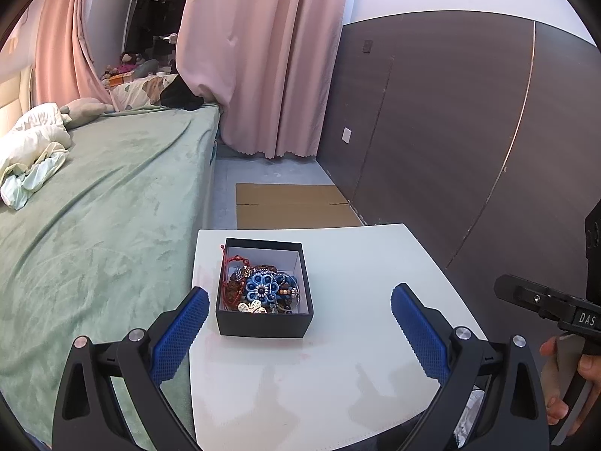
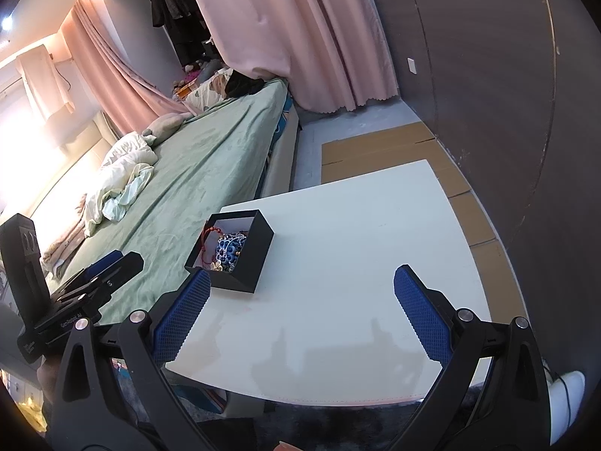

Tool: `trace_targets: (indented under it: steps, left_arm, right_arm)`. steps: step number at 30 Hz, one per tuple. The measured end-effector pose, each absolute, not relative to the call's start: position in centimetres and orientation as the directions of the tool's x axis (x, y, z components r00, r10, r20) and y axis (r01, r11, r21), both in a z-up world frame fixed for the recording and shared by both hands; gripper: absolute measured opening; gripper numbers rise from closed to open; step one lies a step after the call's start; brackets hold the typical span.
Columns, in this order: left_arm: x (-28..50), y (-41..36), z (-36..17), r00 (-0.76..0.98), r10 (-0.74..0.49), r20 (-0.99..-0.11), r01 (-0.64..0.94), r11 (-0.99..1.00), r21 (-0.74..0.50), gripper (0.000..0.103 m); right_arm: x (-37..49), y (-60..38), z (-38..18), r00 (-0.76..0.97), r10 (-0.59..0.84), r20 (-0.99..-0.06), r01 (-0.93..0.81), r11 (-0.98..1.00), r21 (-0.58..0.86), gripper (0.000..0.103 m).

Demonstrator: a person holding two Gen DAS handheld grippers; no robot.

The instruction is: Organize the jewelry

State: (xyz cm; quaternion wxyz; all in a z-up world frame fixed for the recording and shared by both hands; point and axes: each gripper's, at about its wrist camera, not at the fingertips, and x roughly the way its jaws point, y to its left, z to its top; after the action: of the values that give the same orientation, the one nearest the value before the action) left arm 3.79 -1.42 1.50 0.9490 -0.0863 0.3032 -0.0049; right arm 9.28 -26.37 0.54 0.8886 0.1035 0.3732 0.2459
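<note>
Jewelry [image 1: 263, 290] is lying tangled in an open black box [image 1: 264, 325] sitting near the left edge of the white counter [image 1: 357, 357], beside the bed [image 1: 105, 225]. Both left gripper [image 1: 299, 332] and right gripper [image 2: 302, 312] are hovering with jaws spread wide and empty, just short of the box; picking one loose piece at a time would likely be avoiding snags.

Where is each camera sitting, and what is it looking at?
Left wrist: rides the open left gripper, facing the black jewelry box on the white table; the person's right hand shows at the right edge.
Right wrist: rides the open right gripper, aimed at the table's bare part, the box to its left.
Both share box, table, green bed.
</note>
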Motion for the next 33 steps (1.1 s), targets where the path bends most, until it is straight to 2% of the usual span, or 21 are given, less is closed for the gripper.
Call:
trace_targets:
  steps: [33]
  left_arm:
    - [3.65, -1.65, 1.4, 0.809, -0.038, -0.587, -0.053, 0.989, -0.137, 0.094]
  right_arm:
    - [9.19, -25.98, -0.14, 0.593, 0.505, -0.627, -0.352, 0.863, 0.362, 0.098]
